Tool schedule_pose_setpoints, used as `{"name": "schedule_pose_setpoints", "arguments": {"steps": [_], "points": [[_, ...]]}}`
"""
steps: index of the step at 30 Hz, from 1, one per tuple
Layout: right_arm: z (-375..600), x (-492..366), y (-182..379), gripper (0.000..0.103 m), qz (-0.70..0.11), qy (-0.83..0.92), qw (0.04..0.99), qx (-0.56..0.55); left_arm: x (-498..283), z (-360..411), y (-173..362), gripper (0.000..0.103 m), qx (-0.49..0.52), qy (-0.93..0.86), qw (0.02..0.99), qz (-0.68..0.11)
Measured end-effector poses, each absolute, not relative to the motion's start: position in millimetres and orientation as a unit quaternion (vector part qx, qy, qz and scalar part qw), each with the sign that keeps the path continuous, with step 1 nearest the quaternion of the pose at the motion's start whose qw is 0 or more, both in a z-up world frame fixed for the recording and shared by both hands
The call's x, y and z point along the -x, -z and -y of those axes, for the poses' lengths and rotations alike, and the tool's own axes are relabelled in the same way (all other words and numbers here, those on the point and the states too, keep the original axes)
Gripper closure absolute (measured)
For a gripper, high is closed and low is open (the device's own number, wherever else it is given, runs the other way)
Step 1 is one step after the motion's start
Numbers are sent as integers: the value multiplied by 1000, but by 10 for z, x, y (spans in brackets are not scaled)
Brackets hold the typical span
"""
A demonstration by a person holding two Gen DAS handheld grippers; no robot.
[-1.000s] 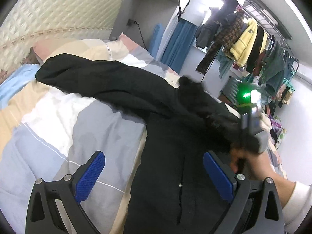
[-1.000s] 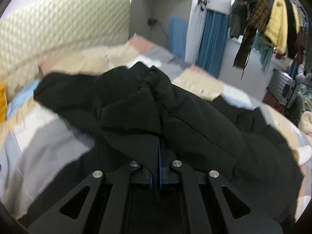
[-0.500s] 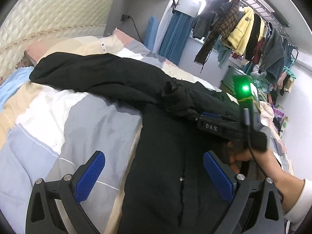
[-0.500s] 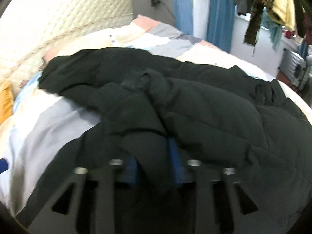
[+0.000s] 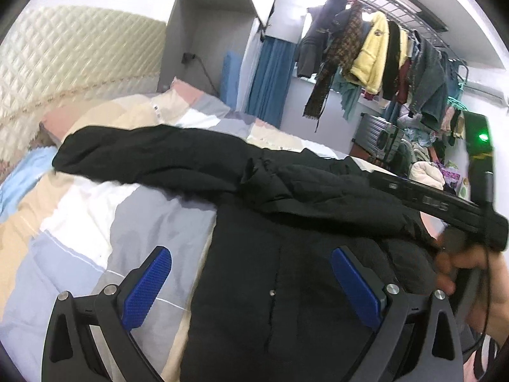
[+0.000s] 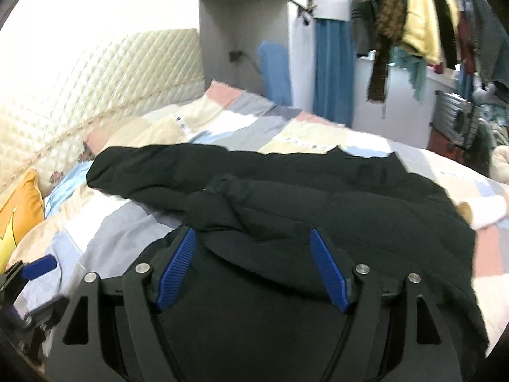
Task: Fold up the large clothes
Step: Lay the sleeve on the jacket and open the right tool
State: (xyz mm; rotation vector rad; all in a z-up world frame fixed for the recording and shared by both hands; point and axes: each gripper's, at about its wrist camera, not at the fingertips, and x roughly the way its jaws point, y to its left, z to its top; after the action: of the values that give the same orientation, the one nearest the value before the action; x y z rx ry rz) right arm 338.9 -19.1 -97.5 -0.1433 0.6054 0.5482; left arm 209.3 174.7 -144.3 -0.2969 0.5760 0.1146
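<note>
On patchwork quilt (image 5: 133,210), black coat (image 5: 286,254) sprawled; clothes rack (image 5: 397,57) behind; left gripper (image 5: 251,286), right gripper (image 6: 251,264) both spread, empty.

place: home bedroom | shown by: patchwork-quilted bed (image 5: 95,210) | padded headboard (image 5: 63,63) set behind the bed | crowded clothes rack (image 5: 397,54) hung beyond the bed | blue curtain (image 6: 334,73) seen past the bed

Patchwork bedspread (image 5: 95,210) in grey, cream, pink and pale blue. Quilted cream headboard (image 5: 63,73) at 10 o'clock. Orange cushion (image 6: 19,203) at 9 o'clock in the right view. Blue curtain (image 5: 270,79) at 12 o'clock. Crowded clothes rack (image 5: 397,47) at 1 o'clock; yellow top (image 5: 370,54) among hanging garments. Grey suitcase (image 5: 375,137) below it.
</note>
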Motion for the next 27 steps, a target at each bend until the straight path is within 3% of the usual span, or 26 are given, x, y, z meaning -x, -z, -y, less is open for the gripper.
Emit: {"name": "schedule_pose_setpoints", "arguments": {"steps": [13,18,20,27], "points": [[1301,-2707,644,28,-254,-207,943,64,-1819,-1393,1215,1,141,-21,955,-259],[1798,-2749,715,27,-261,-166,949,64,-1824,-1244,1249,1,128,-21,957,-260],[1972,-2801,763,20,-261,-141,952,72,-1871,-1200,1299,1,123,-23,956,-267],[2538,-3205,1060,16,-290,-77,954,15,-2077,-1098,1496,1,108,-28,949,-294]]}}
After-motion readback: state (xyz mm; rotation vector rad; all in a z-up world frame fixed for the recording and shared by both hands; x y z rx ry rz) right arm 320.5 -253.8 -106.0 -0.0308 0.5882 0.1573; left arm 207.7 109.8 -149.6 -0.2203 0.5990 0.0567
